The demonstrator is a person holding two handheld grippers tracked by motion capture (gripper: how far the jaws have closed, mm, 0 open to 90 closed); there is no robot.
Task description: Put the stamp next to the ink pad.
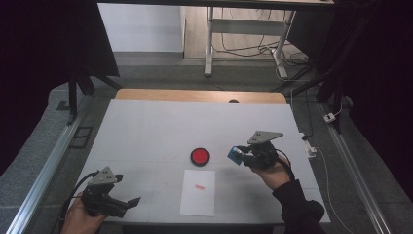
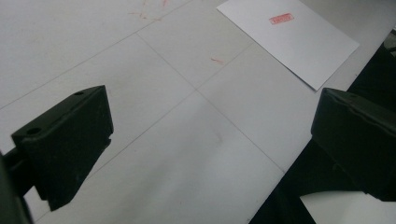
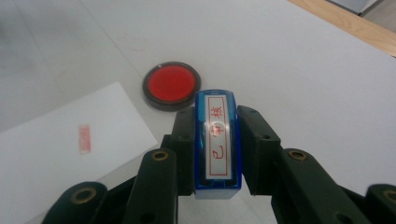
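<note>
My right gripper (image 3: pixel 217 121) is shut on a blue stamp (image 3: pixel 217 140) with red characters on its white label. From above, the stamp (image 1: pixel 234 155) juts left out of the right gripper (image 1: pixel 242 156), held just right of the round red ink pad (image 1: pixel 200 156). The ink pad (image 3: pixel 171 84) lies on the table beyond the stamp. A white sheet of paper (image 1: pixel 198 192) with a small red stamp mark (image 1: pixel 199 186) lies in front of the pad. My left gripper (image 1: pixel 127 202) rests at the table's near left corner, open, with nothing between its fingers (image 2: pixel 65 144).
The white table (image 1: pixel 146 131) has a wooden strip along its far edge (image 1: pixel 199 95). In the left gripper view the paper (image 2: pixel 292 39) with its red mark (image 2: pixel 281 18) lies ahead to the upper right, near the table's front edge. A desk frame and cables stand on the floor beyond.
</note>
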